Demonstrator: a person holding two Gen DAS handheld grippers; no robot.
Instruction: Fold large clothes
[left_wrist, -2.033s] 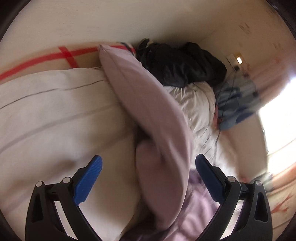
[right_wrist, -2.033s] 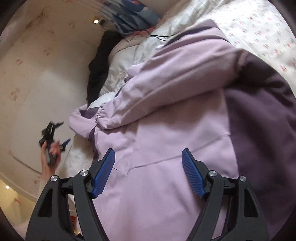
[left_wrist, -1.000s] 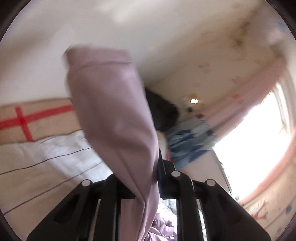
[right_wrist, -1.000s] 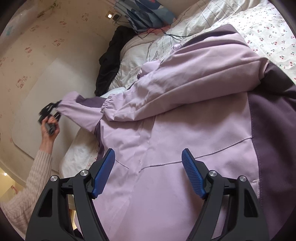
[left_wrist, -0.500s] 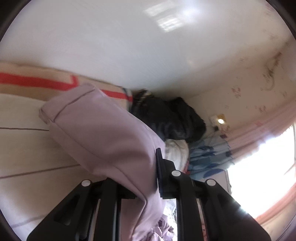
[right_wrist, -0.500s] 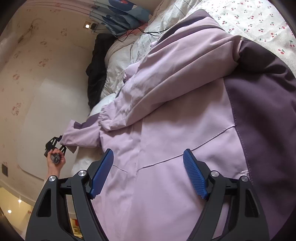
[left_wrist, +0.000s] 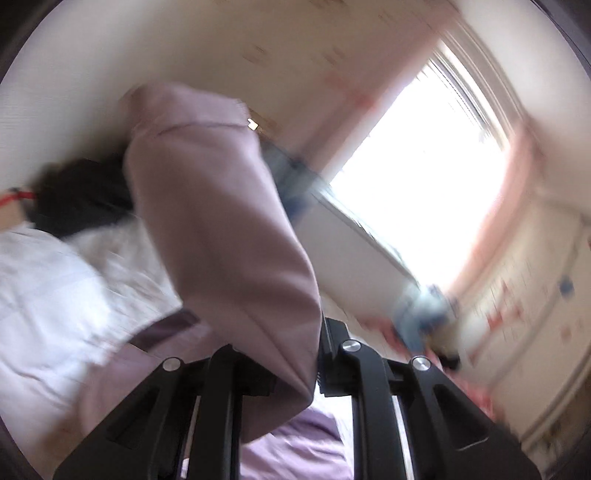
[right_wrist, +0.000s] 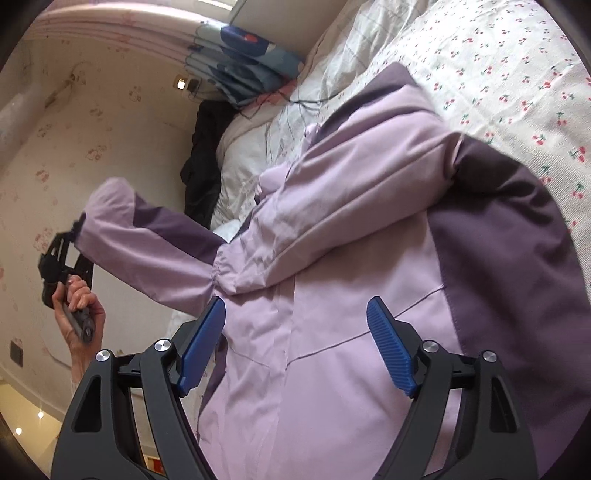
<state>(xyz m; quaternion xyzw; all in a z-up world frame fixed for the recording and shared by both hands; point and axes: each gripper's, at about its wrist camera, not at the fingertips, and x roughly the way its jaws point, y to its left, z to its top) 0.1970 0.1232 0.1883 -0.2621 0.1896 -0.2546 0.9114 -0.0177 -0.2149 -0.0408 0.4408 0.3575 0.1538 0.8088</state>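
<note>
Left tool (right_wrist: 68, 243), at nine o'clock in the right wrist view, is clamped tight on the cuff of one sleeve (right_wrist: 147, 236) of a lilac jacket (right_wrist: 332, 295); a hand (right_wrist: 79, 306) grips its handle just below. That sleeve stretches from the cuff across toward the jacket's body at the centre, lifted clear of the bed (right_wrist: 498, 74). In the left wrist view the same sleeve (left_wrist: 221, 240) rises from between the closed jaws toward eleven o'clock, and everything there is smeared by blur.

Further right, the other sleeve (right_wrist: 351, 206) already lies folded across the jacket's front, its gathered cuff near the centre. The jacket itself lies spread on the cherry-print bedding, its darker purple panel toward three o'clock. A black garment (right_wrist: 203, 158) and a blue patterned bundle (right_wrist: 243, 62) sit near the wall at eleven to twelve o'clock.

Right tool (right_wrist: 295, 347) hangs at six o'clock over the jacket's front. Its jaws stand wide apart, have just been opening a little further, and the blue pads hold nothing; whether they rest on the cloth I cannot tell.

The step in hand looks to be folding in the second sleeve. Next, it seems, the left tool needs to carry the cuff over the jacket's front, lay it flat alongside the first sleeve, then release.
</note>
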